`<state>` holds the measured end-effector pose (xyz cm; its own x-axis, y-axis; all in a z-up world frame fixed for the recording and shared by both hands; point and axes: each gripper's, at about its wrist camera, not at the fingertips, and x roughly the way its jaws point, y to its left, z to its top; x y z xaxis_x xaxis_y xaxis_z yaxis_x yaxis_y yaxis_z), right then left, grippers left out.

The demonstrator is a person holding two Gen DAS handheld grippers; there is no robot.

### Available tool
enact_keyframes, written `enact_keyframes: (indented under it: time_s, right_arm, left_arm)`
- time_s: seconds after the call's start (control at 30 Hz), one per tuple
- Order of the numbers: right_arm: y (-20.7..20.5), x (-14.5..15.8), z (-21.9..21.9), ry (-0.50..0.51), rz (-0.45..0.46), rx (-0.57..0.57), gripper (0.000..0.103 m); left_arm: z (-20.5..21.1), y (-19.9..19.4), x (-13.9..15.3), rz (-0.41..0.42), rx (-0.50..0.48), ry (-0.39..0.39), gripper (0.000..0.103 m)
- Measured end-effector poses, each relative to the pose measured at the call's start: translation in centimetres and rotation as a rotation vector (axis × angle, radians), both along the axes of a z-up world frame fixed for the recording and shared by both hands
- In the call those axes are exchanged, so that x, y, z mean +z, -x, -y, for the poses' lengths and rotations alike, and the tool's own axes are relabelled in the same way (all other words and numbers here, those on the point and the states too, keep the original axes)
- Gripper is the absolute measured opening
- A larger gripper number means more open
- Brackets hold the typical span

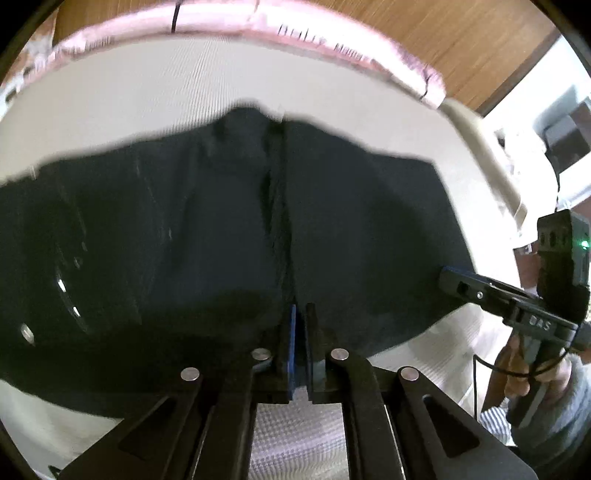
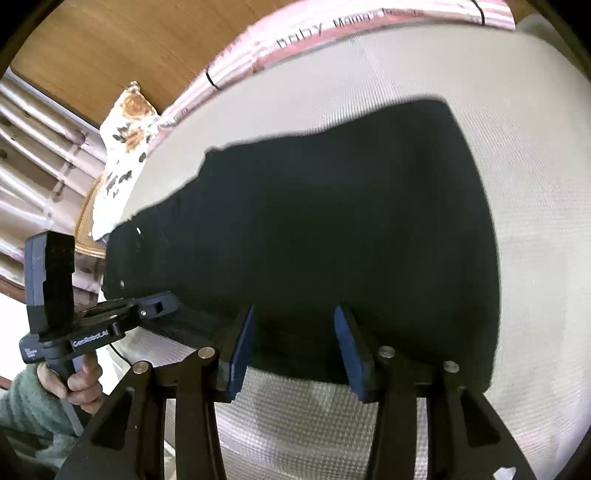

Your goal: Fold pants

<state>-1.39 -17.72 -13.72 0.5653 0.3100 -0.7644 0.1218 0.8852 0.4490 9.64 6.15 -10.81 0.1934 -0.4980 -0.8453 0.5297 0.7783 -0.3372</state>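
Observation:
Dark navy pants (image 1: 221,229) lie spread on a cream bed cover (image 1: 147,96), and also fill the right wrist view (image 2: 332,229). My left gripper (image 1: 301,314) is shut on the near edge of the pants at their centre seam. It also shows in the right wrist view (image 2: 162,304), at the left edge of the cloth. My right gripper (image 2: 291,325) is open, its blue pads (image 2: 242,350) astride the near edge of the pants. It also shows in the left wrist view (image 1: 448,277), at the right edge of the pants.
A pink striped blanket (image 1: 295,33) borders the far side of the bed. A floral pillow (image 2: 125,140) lies at the far left. A wooden floor (image 1: 461,40) lies beyond. A white waffle cloth (image 2: 303,424) covers the near edge.

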Motion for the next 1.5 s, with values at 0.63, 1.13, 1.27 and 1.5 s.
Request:
enact_keyframes:
  time_s: [0.63,1.13,1.27,1.5]
  right_arm:
    - [-9.6,0.3,4.4,0.329,0.024,-0.107,0.032]
    - [-6.5,-0.9,3.2,0.304,0.004,-0.109,0.034]
    - [-4.3,-1.2,2.0,0.318,-0.005,-0.104,0.034]
    - [-1.7,-1.4,-0.2,0.313,-0.022,-0.092,0.042]
  left_arm:
    - [9.5,-7.7,-2.1,0.255,-0.028,-0.074,0.027]
    - [7.8,-6.5,-2.4,0.286,-0.03,-0.09,0.043]
    - [6.6,-5.3,-2.6,0.295,-0.034,-0.114,0.044]
    - [3.1,-3.1,-3.2,0.263,0.014,-0.122,0.045]
